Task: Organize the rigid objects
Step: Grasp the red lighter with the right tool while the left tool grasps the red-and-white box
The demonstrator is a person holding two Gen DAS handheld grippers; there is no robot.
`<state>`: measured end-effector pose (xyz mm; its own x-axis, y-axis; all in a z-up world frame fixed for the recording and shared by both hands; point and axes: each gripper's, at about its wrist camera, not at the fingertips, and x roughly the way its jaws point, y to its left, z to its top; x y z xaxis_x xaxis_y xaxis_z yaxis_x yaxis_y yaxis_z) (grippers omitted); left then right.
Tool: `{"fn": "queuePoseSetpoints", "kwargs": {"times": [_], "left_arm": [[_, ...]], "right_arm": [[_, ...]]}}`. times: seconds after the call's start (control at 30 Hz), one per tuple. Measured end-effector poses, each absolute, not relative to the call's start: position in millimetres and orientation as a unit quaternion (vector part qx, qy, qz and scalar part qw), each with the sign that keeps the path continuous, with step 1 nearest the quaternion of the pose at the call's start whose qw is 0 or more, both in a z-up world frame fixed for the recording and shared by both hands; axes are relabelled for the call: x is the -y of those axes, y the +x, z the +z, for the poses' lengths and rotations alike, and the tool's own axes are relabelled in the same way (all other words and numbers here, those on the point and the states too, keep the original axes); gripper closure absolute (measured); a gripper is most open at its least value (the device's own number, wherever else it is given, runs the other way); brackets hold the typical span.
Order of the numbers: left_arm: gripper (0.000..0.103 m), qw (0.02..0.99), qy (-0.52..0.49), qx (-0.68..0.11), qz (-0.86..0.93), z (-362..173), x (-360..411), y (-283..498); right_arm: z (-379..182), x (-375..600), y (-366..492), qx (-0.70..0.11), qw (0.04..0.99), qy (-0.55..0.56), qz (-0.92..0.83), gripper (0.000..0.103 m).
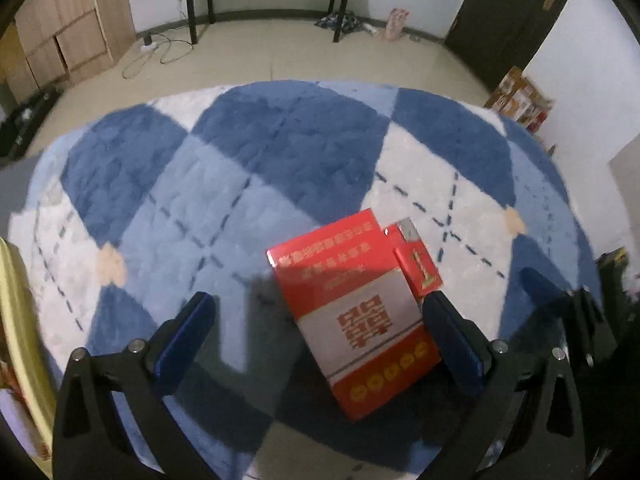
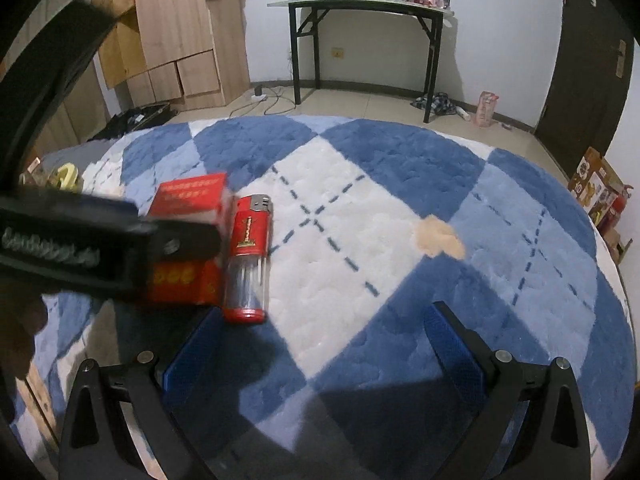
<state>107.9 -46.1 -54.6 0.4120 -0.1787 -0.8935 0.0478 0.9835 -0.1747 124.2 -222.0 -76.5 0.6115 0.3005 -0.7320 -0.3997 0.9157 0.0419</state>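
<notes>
The red box lies on the blue-and-white rug, with the red lighter touching its right side. The left gripper has its jaws spread wide; the box sits off-centre between them, hard against the right finger, with a wide gap to the other. If the jaws close from here, the left finger would likely shove the box sideways into the lighter, and the soft pile may let both tilt or slide. The right finger could also catch the lighter and knock it away.

The right gripper, jaws likewise spread and holding nothing, hangs over bare rug just right of the lighter. Beyond the rug, well apart from the box, stand a black-legged table and wooden cabinets; neither obstructs anything.
</notes>
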Motion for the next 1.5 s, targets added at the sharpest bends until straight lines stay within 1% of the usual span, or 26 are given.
{"fn": "queuePoseSetpoints", "kwargs": {"times": [0.13,0.3,0.33,0.4,0.47,0.5,0.53,0.57,0.6,0.63,0.67,0.7,0.73,0.8,0.93,1.1,1.2,1.33,1.5], "left_arm": [[0.0,0.835,-0.072,-0.541,-0.072,-55.6,23.8,100.1],[0.0,0.84,-0.054,-0.534,-0.078,-55.3,17.6,96.0],[0.0,0.841,-0.053,-0.533,-0.078,-55.9,18.8,95.8],[0.002,0.845,-0.058,-0.528,-0.066,-53.3,20.1,97.4],[0.002,0.842,-0.071,-0.531,-0.067,-55.0,20.7,98.4],[0.005,0.842,-0.072,-0.531,-0.067,-56.3,23.8,99.1],[0.015,0.843,-0.064,-0.529,-0.07,-57.4,27.2,98.4],[0.021,0.847,-0.05,-0.524,-0.069,-57.6,31.8,96.4],[0.03,0.851,-0.045,-0.518,-0.072,-56.9,34.9,93.9],[0.037,0.852,-0.048,-0.515,-0.08,-56.5,38.5,90.6],[0.038,0.854,-0.045,-0.513,-0.077,-55.6,40.4,89.5],[0.039,0.856,-0.039,-0.51,-0.075,-54.5,42.7,87.8],[0.04,0.858,-0.04,-0.507,-0.076,-53.6,43.1,85.5],[0.041,0.86,-0.04,-0.503,-0.081,-51.9,41.1,82.7],[0.041,0.864,-0.029,-0.498,-0.066,-50.4,27.4,77.7],[0.04,0.865,-0.066,-0.491,-0.084,-62.4,8.7,80.3],[0.043,0.871,-0.043,-0.485,-0.069,-63.6,18.3,81.7],[0.044,0.874,-0.079,-0.47,-0.096,-46.8,13.6,84.5],[0.044,0.884,-0.092,-0.448,-0.096,-16.8,-2.9,82.0]], "right_arm": [[-77.8,218.8,130.9,-0.389,0.899,-0.061,0.192,0.0],[-76.4,204.6,142.4,-0.375,0.903,-0.064,0.2,0.001],[-75.0,201.6,144.5,-0.371,0.904,-0.065,0.204,0.003],[-74.5,196.9,150.1,-0.365,0.905,-0.062,0.21,0.011],[-80.5,191.2,155.2,-0.373,0.903,-0.071,0.203,0.014],[-82.5,187.5,155.9,-0.372,0.903,-0.08,0.198,0.018],[-83.3,183.9,155.2,-0.368,0.905,-0.089,0.196,0.023],[-82.9,180.9,154.3,-0.363,0.905,-0.096,0.199,0.034],[-83.4,175.9,152.7,-0.359,0.905,-0.108,0.199,0.043],[-83.6,172.1,150.4,-0.354,0.906,-0.118,0.2,0.052],[-84.5,166.8,148.0,-0.35,0.904,-0.128,0.211,0.067],[-85.3,161.8,145.8,-0.346,0.903,-0.14,0.214,0.072],[-85.8,158.3,143.5,-0.342,0.903,-0.149,0.215,0.079],[-86.8,154.4,141.9,-0.339,0.902,-0.156,0.215,0.081],[-85.5,165.6,145.2,-0.351,0.901,-0.117,0.227,0.081],[-80.3,186.6,143.9,-0.365,0.9,-0.076,0.226,0.081],[-78.6,193.3,143.1,-0.369,0.899,-0.06,0.228,0.081],[-73.8,201.2,139.5,-0.369,0.901,-0.048,0.225,0.081],[-68.1,219.9,137.3,-0.375,0.902,-0.011,0.213,0.081]]}}
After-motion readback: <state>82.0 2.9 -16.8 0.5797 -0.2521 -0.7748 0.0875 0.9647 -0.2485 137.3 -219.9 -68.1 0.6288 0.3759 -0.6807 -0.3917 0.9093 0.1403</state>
